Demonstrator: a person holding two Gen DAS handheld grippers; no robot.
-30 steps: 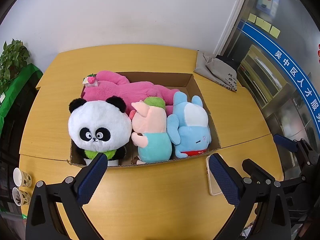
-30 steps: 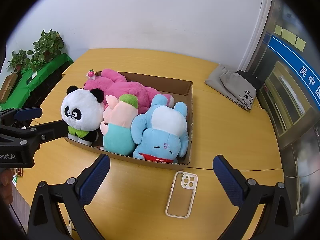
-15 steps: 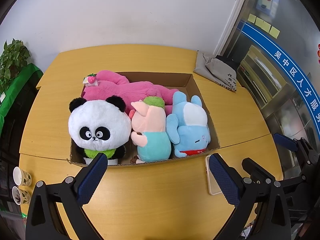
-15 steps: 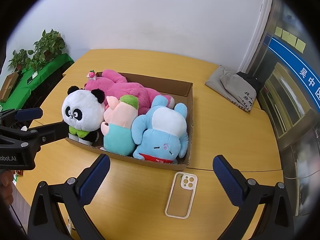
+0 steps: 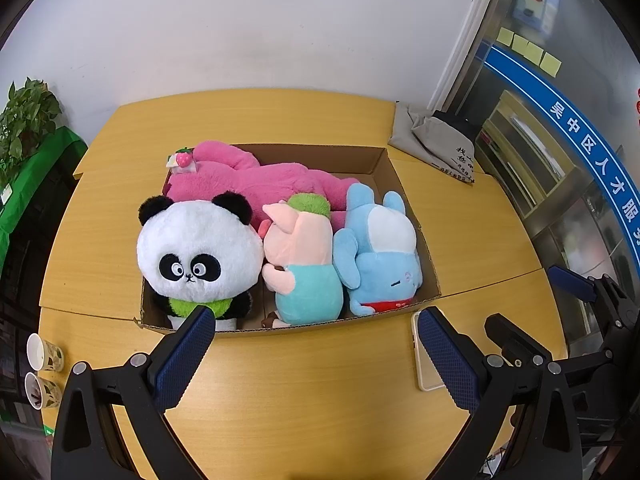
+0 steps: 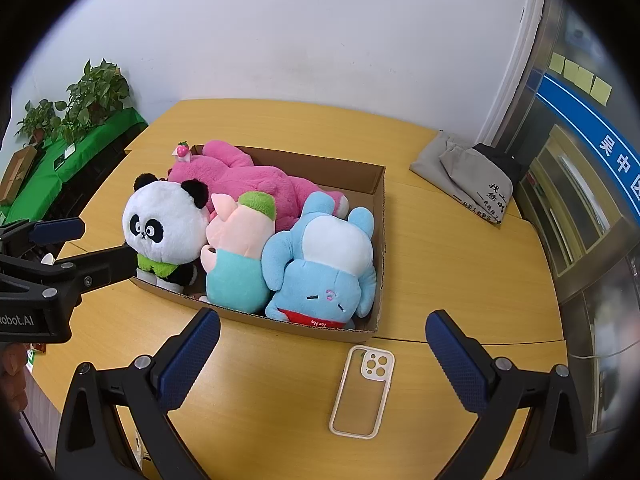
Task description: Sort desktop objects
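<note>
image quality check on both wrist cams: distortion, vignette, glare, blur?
Left wrist: strong fisheye bowing of the table, dark corner vignette, sharp focus on the panda. Right wrist: heavier black vignette ring, soft even light, no harsh shadows, mild reflections on the glass partition at right; phone case crisp.

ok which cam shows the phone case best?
Right wrist view: the whole phone case lies in the open on the table, camera cutouts visible, just in front of the cardboard box. In the left wrist view only part of it shows, mostly hidden behind a finger of the left gripper.
</note>
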